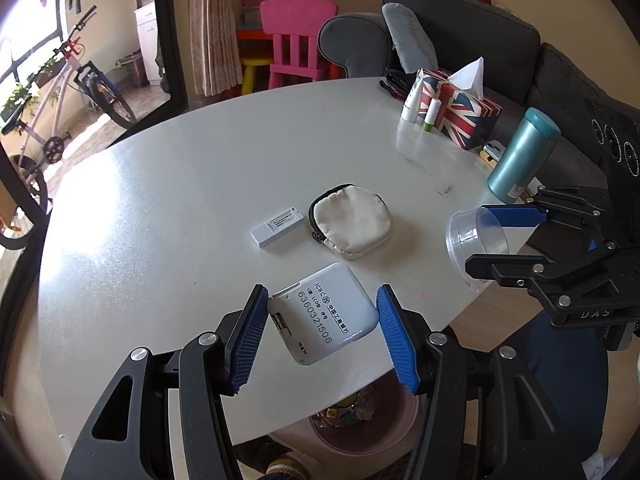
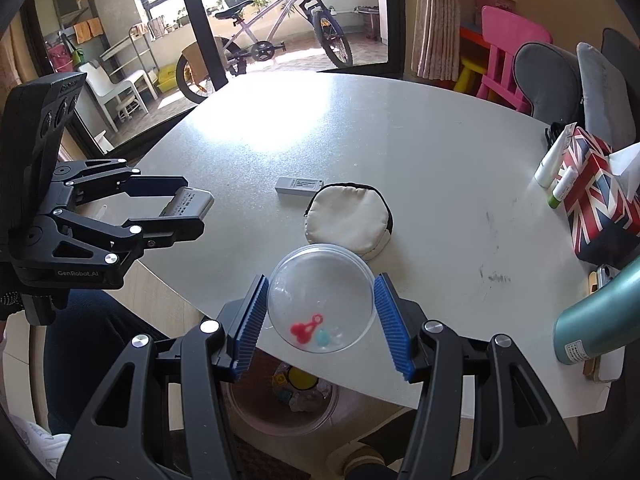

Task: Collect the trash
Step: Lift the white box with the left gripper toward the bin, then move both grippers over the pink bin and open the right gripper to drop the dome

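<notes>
My right gripper (image 2: pixel 320 320) is shut on a clear plastic cup (image 2: pixel 322 300), its blue pads against both sides, held above the table's front edge; the cup also shows in the left wrist view (image 1: pixel 476 236). My left gripper (image 1: pixel 322 328) is closed on a white ICBC card device (image 1: pixel 324 314), touching its corners and held above the table edge; it also shows in the right wrist view (image 2: pixel 188 202). A pink trash bin (image 2: pixel 280 400) with some litter stands on the floor below the table edge, also in the left wrist view (image 1: pixel 360 420).
On the white table (image 1: pixel 180 200) lie a white USB stick (image 1: pixel 278 226) and a cream zip pouch (image 1: pixel 352 220). A Union Jack tissue box (image 1: pixel 460 112), small tubes (image 1: pixel 412 102) and a teal flask (image 1: pixel 520 156) stand at the right. A sofa and pink chair are behind.
</notes>
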Demonstrator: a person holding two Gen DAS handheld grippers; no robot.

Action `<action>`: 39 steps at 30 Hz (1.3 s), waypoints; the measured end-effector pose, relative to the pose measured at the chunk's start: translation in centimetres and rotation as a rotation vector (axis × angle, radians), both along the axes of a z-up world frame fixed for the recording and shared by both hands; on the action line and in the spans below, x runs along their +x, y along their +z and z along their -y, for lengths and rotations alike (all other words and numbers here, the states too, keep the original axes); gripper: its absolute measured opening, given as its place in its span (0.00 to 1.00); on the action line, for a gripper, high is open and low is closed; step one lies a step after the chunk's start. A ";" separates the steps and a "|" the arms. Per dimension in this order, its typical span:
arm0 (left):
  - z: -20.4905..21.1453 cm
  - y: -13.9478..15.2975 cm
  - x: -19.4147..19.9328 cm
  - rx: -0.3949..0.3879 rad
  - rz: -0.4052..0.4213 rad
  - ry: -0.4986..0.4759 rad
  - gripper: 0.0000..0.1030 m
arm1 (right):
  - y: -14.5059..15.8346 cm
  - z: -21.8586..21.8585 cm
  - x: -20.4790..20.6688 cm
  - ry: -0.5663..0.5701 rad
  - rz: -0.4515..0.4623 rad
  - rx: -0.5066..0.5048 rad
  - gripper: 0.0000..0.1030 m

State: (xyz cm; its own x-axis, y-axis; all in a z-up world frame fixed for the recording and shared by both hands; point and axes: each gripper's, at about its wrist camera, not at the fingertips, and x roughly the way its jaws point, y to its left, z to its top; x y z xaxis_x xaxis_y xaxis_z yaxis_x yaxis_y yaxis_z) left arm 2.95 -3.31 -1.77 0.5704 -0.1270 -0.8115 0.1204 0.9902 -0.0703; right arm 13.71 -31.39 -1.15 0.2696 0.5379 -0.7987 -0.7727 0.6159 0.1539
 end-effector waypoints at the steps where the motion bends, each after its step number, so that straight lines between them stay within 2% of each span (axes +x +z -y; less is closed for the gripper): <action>1: 0.2 0.1 -0.5 -0.005 0.002 -0.004 0.53 | 0.0 0.1 -0.4 0.005 -0.002 0.001 0.53; 7: 1.2 0.2 -3.6 -0.037 0.005 -0.022 0.53 | -0.7 0.0 -3.6 0.043 -0.017 -0.007 0.53; 12: 1.3 -0.3 -5.9 -0.060 -0.004 -0.006 0.53 | -2.4 -0.3 -6.0 0.085 -0.047 -0.033 0.53; 17: 0.7 -1.1 -7.6 -0.074 -0.017 0.019 0.53 | -4.2 -0.9 -7.7 0.118 -0.088 -0.051 0.53; 23: -0.5 -1.6 -8.7 -0.086 -0.024 0.049 0.53 | -4.7 -1.9 -8.8 0.159 -0.100 -0.060 0.54; 25: -0.7 -1.6 -8.8 -0.087 -0.023 0.055 0.53 | -4.5 -2.0 -8.9 0.163 -0.098 -0.056 0.63; 26: -0.9 -1.6 -8.8 -0.088 -0.023 0.056 0.53 | -4.3 -2.0 -8.9 0.161 -0.090 -0.053 0.76; 27: -0.9 -1.6 -8.9 -0.088 -0.023 0.057 0.53 | -4.2 -1.9 -8.9 0.157 -0.082 -0.050 0.84; 30: -0.9 -1.7 -9.0 -0.092 -0.023 0.056 0.53 | -3.9 -1.8 -8.7 0.144 -0.076 -0.049 0.90; 39: -0.2 -1.6 -8.7 -0.097 -0.023 0.038 0.53 | -3.4 -0.6 -8.2 0.098 -0.072 -0.049 0.94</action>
